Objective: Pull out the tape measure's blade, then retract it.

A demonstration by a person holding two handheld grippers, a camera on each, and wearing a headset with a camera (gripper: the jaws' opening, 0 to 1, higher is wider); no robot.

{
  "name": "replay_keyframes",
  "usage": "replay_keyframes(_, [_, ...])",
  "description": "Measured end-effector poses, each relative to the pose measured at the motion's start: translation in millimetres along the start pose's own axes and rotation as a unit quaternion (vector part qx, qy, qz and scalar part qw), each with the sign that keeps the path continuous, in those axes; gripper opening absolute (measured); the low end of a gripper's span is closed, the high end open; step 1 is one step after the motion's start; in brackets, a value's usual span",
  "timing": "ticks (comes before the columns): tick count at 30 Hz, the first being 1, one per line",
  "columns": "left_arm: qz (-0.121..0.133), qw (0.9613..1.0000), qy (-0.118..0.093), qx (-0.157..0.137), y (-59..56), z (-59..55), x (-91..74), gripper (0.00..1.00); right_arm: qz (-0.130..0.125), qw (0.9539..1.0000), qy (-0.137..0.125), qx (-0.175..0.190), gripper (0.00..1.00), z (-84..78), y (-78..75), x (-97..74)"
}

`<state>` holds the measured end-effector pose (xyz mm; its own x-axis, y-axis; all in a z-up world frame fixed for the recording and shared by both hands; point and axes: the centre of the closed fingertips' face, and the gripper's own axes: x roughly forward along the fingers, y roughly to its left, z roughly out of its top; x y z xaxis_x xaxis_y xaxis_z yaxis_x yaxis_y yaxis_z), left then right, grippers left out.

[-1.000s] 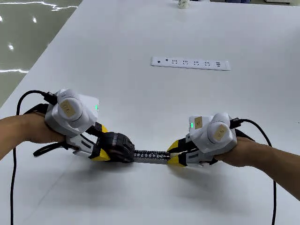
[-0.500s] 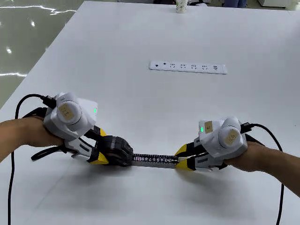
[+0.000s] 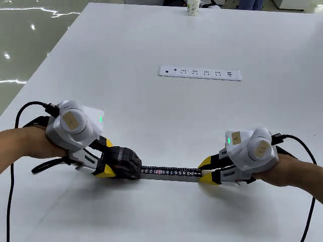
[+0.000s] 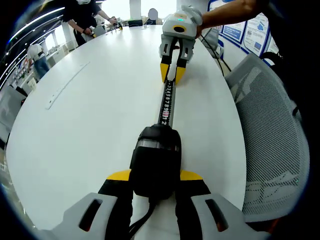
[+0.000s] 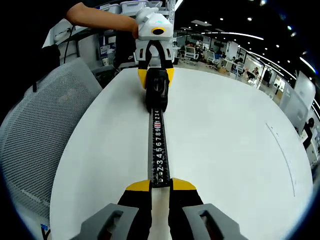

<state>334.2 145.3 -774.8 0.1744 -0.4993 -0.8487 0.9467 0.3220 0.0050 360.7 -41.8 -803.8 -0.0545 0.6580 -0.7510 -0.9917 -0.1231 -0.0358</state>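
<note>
A black tape measure case (image 3: 122, 162) lies on the white table, clamped between the yellow-tipped jaws of my left gripper (image 3: 107, 162). In the left gripper view the case (image 4: 156, 159) sits between the fingers of the left gripper (image 4: 156, 176). Its dark numbered blade (image 3: 170, 172) runs out to the right, flat along the table. My right gripper (image 3: 206, 170) is shut on the blade's end. In the right gripper view the blade (image 5: 158, 150) stretches from the right gripper (image 5: 160, 186) to the case (image 5: 156, 91).
A white power strip (image 3: 200, 73) lies further back on the table (image 3: 151, 40). A cup (image 3: 193, 6) stands at the far edge. Cables trail from both grippers. A mesh chair (image 4: 270, 145) is beside the table, and people stand in the background.
My right gripper has moved to the right with the blade's end, and more of the blade now shows outside the case. The left gripper and case have stayed in place.
</note>
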Motion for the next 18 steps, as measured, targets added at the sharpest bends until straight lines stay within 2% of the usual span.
replay_keyframes(18, [-0.002, 1.0000, 0.004, 0.003, -0.5, 0.6, -0.1, 0.27, -0.013, 0.9997, 0.014, 0.013, 0.08, -27.8, -0.4, -24.7])
